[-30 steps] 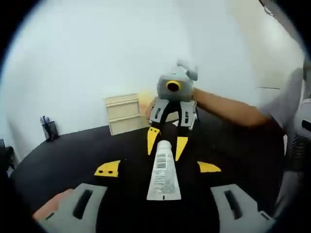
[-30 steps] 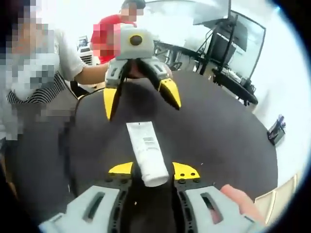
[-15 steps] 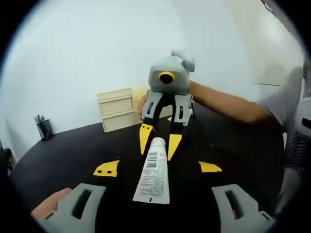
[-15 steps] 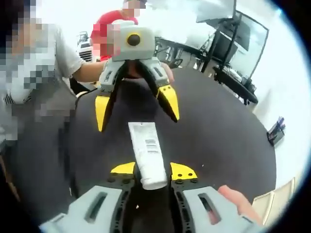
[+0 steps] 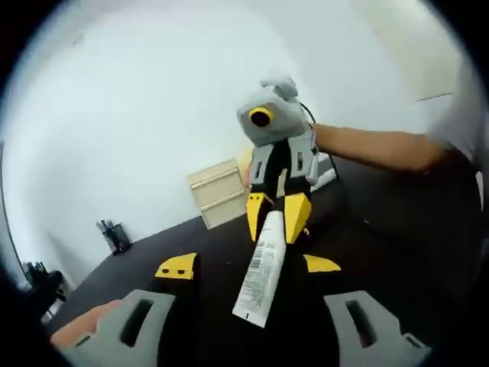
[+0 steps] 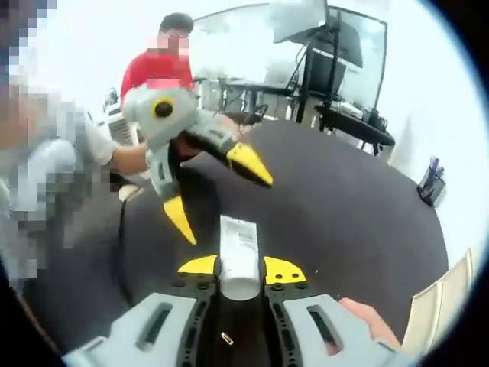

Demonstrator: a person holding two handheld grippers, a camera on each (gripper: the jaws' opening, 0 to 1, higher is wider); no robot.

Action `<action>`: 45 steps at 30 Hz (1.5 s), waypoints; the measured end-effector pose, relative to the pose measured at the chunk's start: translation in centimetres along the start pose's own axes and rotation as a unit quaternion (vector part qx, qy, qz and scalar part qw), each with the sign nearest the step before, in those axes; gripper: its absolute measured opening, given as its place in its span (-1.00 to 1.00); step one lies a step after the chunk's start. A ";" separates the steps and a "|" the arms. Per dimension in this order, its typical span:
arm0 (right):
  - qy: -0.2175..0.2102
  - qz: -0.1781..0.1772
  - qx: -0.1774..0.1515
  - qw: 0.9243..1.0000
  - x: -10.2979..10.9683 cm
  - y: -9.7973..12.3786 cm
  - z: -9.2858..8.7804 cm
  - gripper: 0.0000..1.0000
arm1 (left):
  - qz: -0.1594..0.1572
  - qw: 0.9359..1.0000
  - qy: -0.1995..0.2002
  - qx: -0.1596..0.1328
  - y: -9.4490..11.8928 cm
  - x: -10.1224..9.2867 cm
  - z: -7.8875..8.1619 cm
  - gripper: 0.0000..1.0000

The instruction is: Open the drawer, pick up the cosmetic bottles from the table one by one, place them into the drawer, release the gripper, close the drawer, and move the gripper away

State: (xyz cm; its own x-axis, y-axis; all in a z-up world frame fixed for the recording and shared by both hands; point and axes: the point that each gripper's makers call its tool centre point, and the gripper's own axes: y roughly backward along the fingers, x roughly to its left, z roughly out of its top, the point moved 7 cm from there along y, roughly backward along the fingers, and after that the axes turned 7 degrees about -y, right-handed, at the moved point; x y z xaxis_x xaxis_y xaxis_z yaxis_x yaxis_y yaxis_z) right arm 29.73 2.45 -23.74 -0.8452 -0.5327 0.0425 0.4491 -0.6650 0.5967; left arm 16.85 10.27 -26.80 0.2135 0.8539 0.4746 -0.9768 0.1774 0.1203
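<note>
A white cosmetic tube (image 5: 262, 269) with a barcode label hangs tilted above the black table (image 5: 145, 256). My right gripper (image 5: 276, 215) comes in from the far side and is shut on its cap end. In the right gripper view that gripper (image 6: 241, 267) clamps the tube (image 6: 239, 246) between its yellow pads. My left gripper (image 5: 249, 265) stands open, its jaws wide on either side of the tube's flat end without touching it. Facing me in the right gripper view, the left gripper (image 6: 214, 191) is open and rolled to one side. A beige drawer cabinet (image 5: 221, 195) stands shut at the table's far edge.
A black pen holder (image 5: 113, 235) sits near the table edge, left of the cabinet. In the right gripper view, a person in a red shirt (image 6: 162, 69) stands behind, with monitors (image 6: 328, 38) and desks beyond the black table (image 6: 344, 199). The cabinet's corner (image 6: 443, 317) shows at lower right.
The right gripper has closed on the tube's cap end and raised it off the table, tilting it. The left gripper stays open and has rolled sideways.
</note>
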 end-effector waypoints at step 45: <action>0.065 -0.033 -0.102 0.992 6.3 1.1 7.4 -0.66 | 0.114 0.993 0.019 -0.015 -1.7 -0.7 2.4 -0.38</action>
State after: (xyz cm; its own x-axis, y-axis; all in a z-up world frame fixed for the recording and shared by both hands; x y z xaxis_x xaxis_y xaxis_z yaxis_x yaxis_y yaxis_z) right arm 22.69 2.27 -16.87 -0.8367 -0.5379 -0.1033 0.4536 -0.7862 0.4198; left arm 18.39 8.23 -25.26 -0.0136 0.8916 0.4527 -0.9999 -0.0086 -0.0132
